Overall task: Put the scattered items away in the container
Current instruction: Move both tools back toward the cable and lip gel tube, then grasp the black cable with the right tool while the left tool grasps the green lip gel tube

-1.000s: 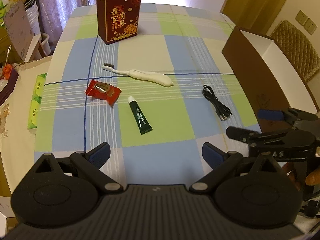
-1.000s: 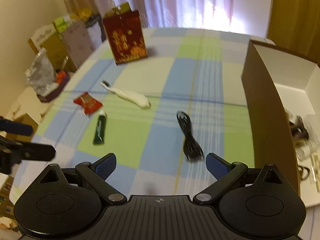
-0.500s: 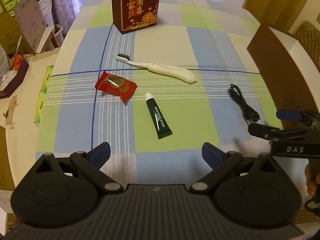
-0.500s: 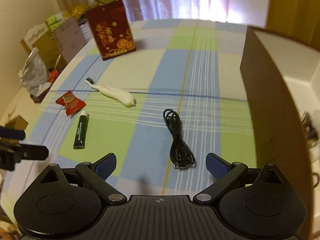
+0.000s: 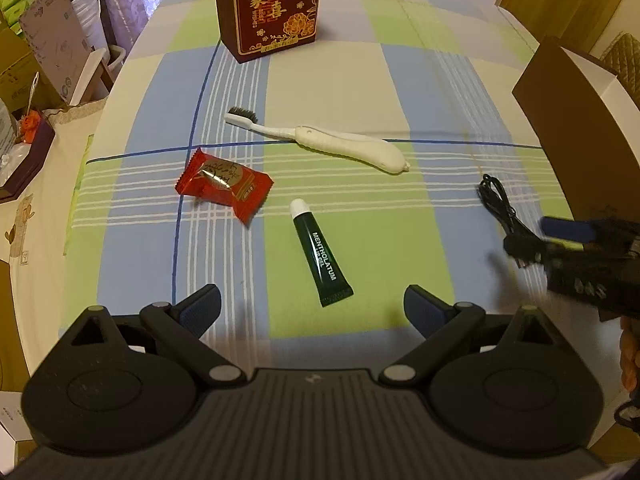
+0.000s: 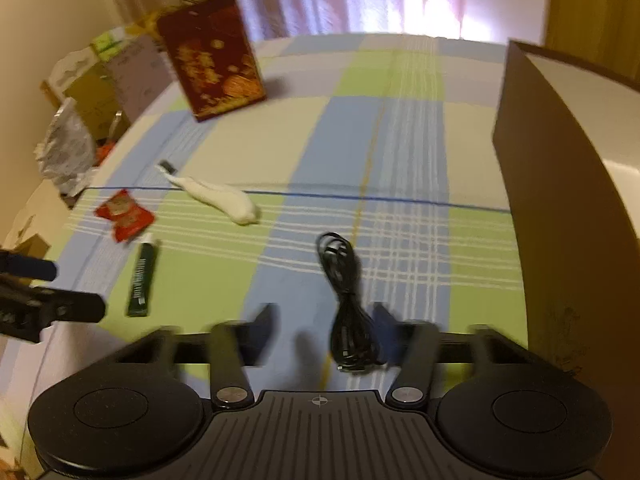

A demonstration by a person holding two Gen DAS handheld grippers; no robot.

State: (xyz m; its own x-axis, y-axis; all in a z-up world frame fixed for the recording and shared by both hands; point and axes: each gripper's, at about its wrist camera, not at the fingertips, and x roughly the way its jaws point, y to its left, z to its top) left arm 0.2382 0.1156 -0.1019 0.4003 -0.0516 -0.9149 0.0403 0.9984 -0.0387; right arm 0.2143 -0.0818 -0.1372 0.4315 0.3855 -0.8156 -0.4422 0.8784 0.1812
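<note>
On the worktop (image 5: 420, 80): gift bag (image 5: 268, 4) at the far end; toothbrush (image 5: 320, 142) nearer; snack packet (image 5: 224, 184) left of tube (image 5: 322, 254); cable (image 6: 346, 300) right of tube; box (image 6: 560, 200) at right edge.

Blue, green and cream checked tablecloth (image 5: 420, 92), red candy wrapper (image 5: 224, 184), dark green Mentholatum tube (image 5: 322, 258), white toothbrush (image 5: 320, 142), black cable (image 6: 344, 292).
</note>
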